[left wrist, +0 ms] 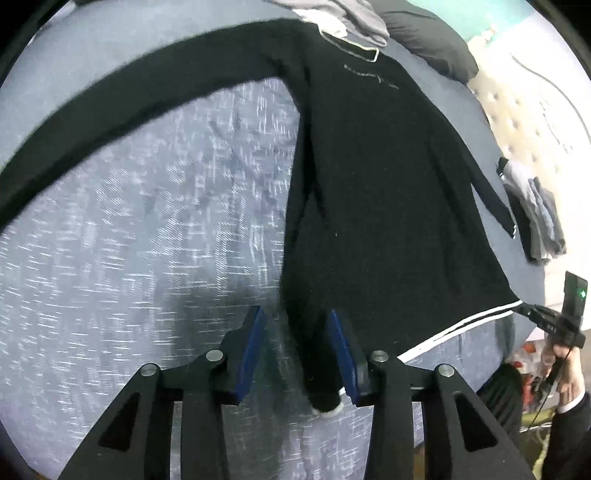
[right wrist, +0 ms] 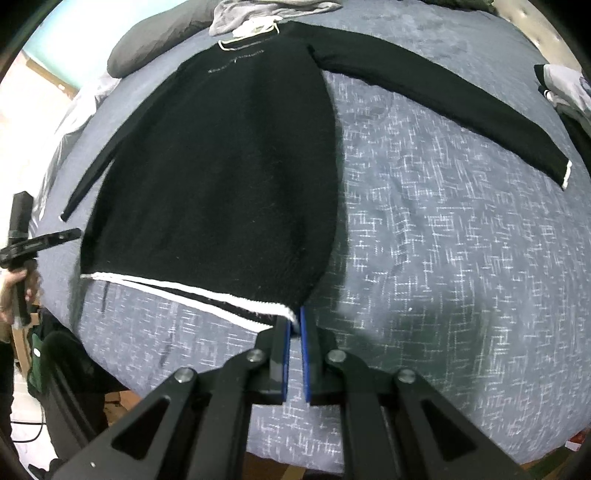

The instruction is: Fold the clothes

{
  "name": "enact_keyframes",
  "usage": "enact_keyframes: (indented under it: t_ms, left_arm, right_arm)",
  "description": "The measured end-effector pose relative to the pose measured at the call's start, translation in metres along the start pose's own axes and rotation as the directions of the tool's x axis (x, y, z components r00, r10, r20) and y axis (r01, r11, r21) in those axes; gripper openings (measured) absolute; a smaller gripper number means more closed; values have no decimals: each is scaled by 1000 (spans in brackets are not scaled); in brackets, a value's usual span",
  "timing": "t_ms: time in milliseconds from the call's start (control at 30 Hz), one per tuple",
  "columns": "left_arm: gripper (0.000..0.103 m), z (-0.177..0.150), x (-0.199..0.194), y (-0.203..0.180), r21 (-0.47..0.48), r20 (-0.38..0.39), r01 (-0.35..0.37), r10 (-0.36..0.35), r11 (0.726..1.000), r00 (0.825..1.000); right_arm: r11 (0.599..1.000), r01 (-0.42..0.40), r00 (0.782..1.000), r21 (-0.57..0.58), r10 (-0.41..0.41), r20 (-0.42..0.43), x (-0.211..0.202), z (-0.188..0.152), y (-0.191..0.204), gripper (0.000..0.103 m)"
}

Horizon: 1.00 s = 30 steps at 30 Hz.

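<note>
Left wrist view: a black sweater (left wrist: 388, 192) lies spread flat on a bed covered by a grey-blue patterned bedspread (left wrist: 147, 229), its neckline at the far end and its white-striped hem (left wrist: 458, 326) at the near end. The left gripper (left wrist: 298, 347) hovers with its blue-padded jaws spread apart; a dark fold of the sweater's left hem corner, ending in a white edge, lies between them, but neither pad visibly presses on it. One long sleeve (left wrist: 122, 122) stretches away to the left across the bedspread. At the right edge of this view the right gripper (left wrist: 532, 312) meets the opposite hem corner, held by the person's hand (left wrist: 570, 373). A dark pillow (left wrist: 432, 40) and grey clothing (left wrist: 343, 18) sit beyond the neckline, and a small stack of folded clothes (left wrist: 532, 214) rests near the bed's right side. Right wrist view: the same sweater (right wrist: 221, 177) fills the centre, one sleeve (right wrist: 443, 99) extended to the right with a white cuff (right wrist: 567, 173). The right gripper (right wrist: 295, 325) is clenched, its blue pads nearly together and pinching the white-edged hem corner (right wrist: 284, 310) at the near right of the garment. The left gripper (right wrist: 55, 238) appears at the far left, just beside the other hem corner; whether it touches the cloth cannot be told from this angle.
</note>
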<state>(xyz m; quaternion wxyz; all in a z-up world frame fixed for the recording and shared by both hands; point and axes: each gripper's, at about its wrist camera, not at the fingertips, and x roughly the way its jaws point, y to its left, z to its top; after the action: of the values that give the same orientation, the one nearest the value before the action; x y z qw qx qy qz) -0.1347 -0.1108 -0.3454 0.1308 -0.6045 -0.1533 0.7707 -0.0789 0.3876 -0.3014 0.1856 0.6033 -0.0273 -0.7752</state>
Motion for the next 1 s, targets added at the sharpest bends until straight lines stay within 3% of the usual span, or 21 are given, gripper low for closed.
enact_keyframes:
  t_ms: [167,333,500,800,933,1000]
  left_arm:
    - [41,-9,-5,-8,52,18,-41,40,998,999]
    - [41,-18,-16,-21,110,44,-70,65,991,997]
    - [41,-18,-7,-34,140,12,-54,53,989,999]
    - [40,-20,29,-32,145,-42,-97,104,985,994]
    - [16,-21,33,-29,144,-49,-83,91,986,995]
    - [11,-21,30,-29,147,-47,-74,81,986,996]
  right_arm:
    - [999,-34,999,5,34,21,-20,0,-1,7]
    - [999,-38,998,22,37,45,-25,7,-5,25]
    - [999,-28,1000,34,27,14,-8,12,-2,25]
    - [999,-29,998,17,30,-56,21,12,9,25]
    - [1000,-3,996,15,4,-86,33,12,7,26]
    - [1000,4,996,26,-1,-93,38,13,4,26]
